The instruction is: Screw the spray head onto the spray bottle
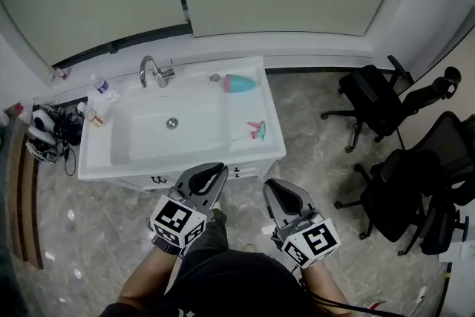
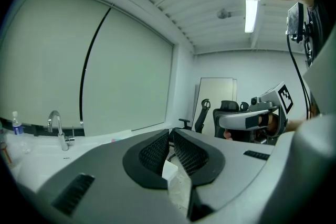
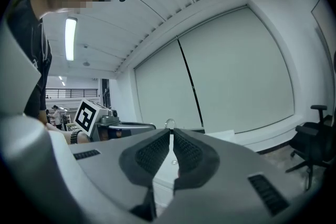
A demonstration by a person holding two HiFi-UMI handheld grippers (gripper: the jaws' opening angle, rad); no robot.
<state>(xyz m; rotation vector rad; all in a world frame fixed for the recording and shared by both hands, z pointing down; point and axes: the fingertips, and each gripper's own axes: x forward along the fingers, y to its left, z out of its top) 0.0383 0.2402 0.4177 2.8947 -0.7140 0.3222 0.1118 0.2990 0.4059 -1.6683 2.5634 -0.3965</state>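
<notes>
Evidently pickup is not yet begun: left claw and right claw are clenched empty, to be opened for spray bottle and spray head.

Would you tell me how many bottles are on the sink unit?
2: a teal spray bottle lying at the back right, and a clear bottle standing at the back left; others may be hidden.

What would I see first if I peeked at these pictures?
Probably the big white sink in the middle, with a teal bottle near its back right corner and a small pink and teal spray head by its right edge. Next come the left gripper and right gripper at the bottom, both shut and empty. Black office chairs stand on the right.
</notes>
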